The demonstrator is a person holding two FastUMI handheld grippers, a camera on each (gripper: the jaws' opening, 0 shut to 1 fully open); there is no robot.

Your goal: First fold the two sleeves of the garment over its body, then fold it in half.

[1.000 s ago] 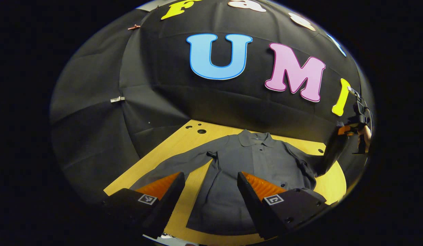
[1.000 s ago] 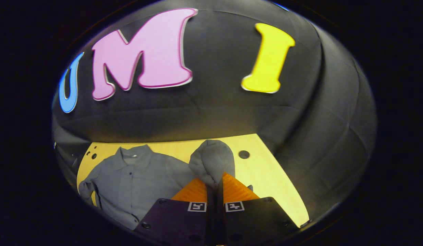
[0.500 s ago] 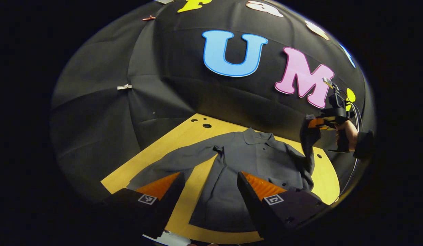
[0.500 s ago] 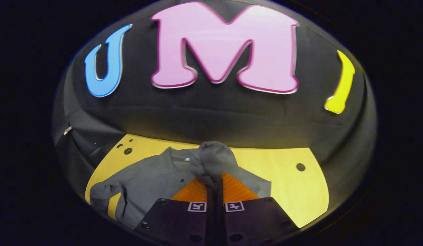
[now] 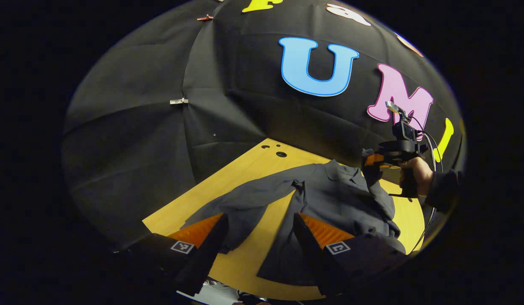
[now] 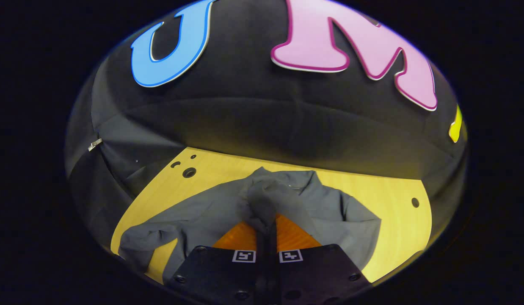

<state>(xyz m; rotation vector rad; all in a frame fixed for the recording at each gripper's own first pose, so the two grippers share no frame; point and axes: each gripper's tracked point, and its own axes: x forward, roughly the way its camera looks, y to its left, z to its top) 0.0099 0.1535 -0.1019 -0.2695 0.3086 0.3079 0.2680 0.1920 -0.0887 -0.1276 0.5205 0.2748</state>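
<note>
A dark grey collared shirt (image 5: 329, 199) lies on the yellow wooden table (image 5: 245, 173), collar toward the wall. Its left sleeve (image 5: 241, 203) stretches out flat over the wood. My right gripper (image 6: 266, 224) is shut on the bunched cuff of the right sleeve (image 6: 266, 197) and holds it up over the shirt's body (image 6: 194, 212). In the left gripper view that right gripper (image 5: 372, 160) shows at the far right, held by a hand (image 5: 416, 173), with the sleeve hanging from it. My left gripper (image 5: 257, 231) hovers open above the shirt's lower left part, with nothing between its fingers.
The booth's black cloth wall rises right behind the table. Small round holes (image 5: 281, 154) mark the table's far left corner, and one hole (image 6: 415, 202) sits near its right side. Bare wood (image 6: 393, 237) shows to the right of the shirt.
My right gripper has carried the right sleeve up and leftward, from beside the shirt to over its body. My left gripper's view has swung a little to the left; it stays open.
</note>
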